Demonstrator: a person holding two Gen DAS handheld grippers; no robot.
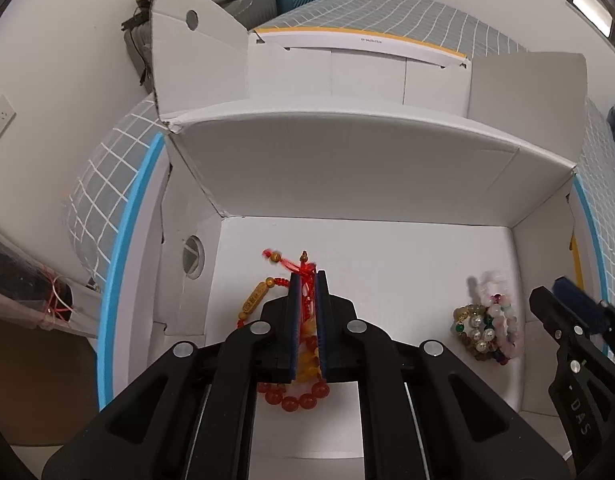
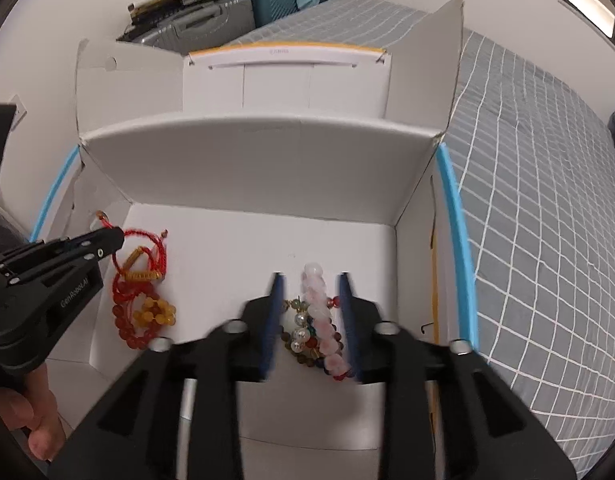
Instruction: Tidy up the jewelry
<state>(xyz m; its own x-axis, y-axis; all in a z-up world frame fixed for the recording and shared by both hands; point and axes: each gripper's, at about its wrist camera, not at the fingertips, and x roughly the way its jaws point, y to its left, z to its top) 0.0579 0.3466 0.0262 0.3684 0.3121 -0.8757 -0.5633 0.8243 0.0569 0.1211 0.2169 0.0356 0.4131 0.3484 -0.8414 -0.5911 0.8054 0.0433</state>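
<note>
- Left wrist view looks over a bed [image 1: 407,12] with a grey checked cover, on which sits a white cardboard box [image 1: 347,160] with its flaps raised.
- Suitcases [image 2: 235,4] stand against the wall at 12 o'clock beyond the bed.
- Left claw [image 1: 307,280] points down into the box at its 9 o'clock side, its jaws nearly closed with the red cord of the red bracelets [image 1: 295,396] between them; whether the pads press it, I cannot tell.
- Right claw [image 2: 311,284] points down at the 3 o'clock side, jaws apart, astride the mixed bead bracelets [image 2: 315,328] without pressing them.
- Both bracelet heaps lie on the box floor, well apart.
</note>
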